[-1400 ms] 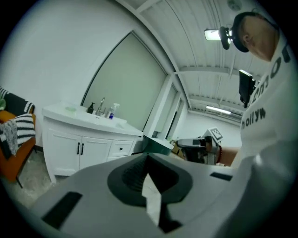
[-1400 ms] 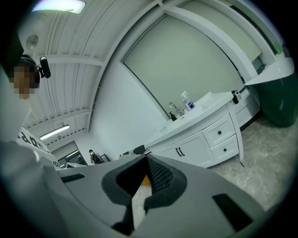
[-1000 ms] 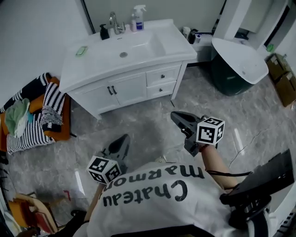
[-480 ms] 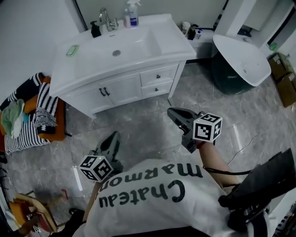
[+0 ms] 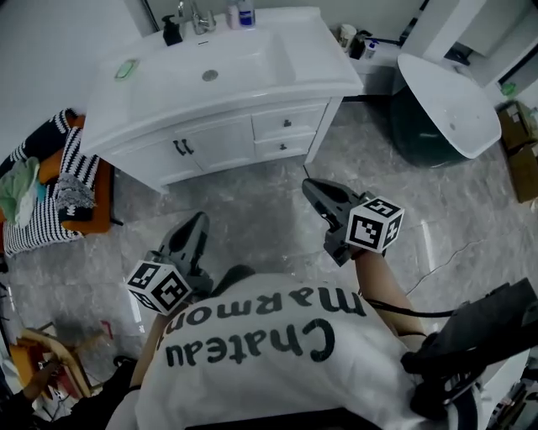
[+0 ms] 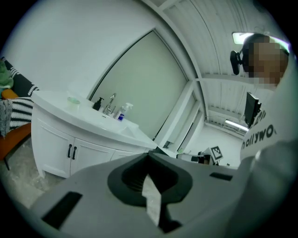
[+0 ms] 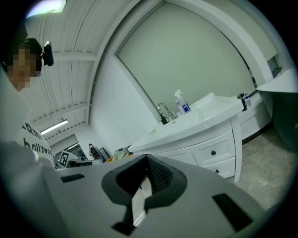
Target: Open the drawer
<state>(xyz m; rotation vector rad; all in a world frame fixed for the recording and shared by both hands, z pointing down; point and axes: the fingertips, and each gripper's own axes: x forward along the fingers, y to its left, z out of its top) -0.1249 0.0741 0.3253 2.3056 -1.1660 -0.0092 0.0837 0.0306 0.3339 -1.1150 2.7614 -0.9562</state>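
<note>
A white vanity (image 5: 168, 105) with a sink stands ahead. Its two stacked drawers sit at the right end, the upper drawer (image 5: 287, 123) above the lower drawer (image 5: 284, 147), each with a small dark knob and both closed. Left of them are two cabinet doors (image 5: 181, 149) with dark handles. My left gripper (image 5: 199, 220) is shut and empty, over the floor short of the doors. My right gripper (image 5: 308, 185) is shut and empty too, over the floor a short way in front of the drawers. The right gripper view shows the upper drawer (image 7: 213, 152) beyond my right gripper (image 7: 146, 157). The left gripper view shows the doors (image 6: 72, 151) past my left gripper (image 6: 149, 155).
An orange seat piled with striped cushions and clothes (image 5: 59, 189) stands left of the vanity. A white basin on a dark base (image 5: 445, 105) stands at the right, with cardboard boxes (image 5: 525, 143) beyond. Bottles and a tap (image 5: 197, 17) stand on the countertop. The floor is grey marble tile (image 5: 252, 218).
The vanity has slid up and left in the head view as I come closer. Both grippers have moved forward over the floor towards it, and the left one has rolled a little. Both stayed shut.
</note>
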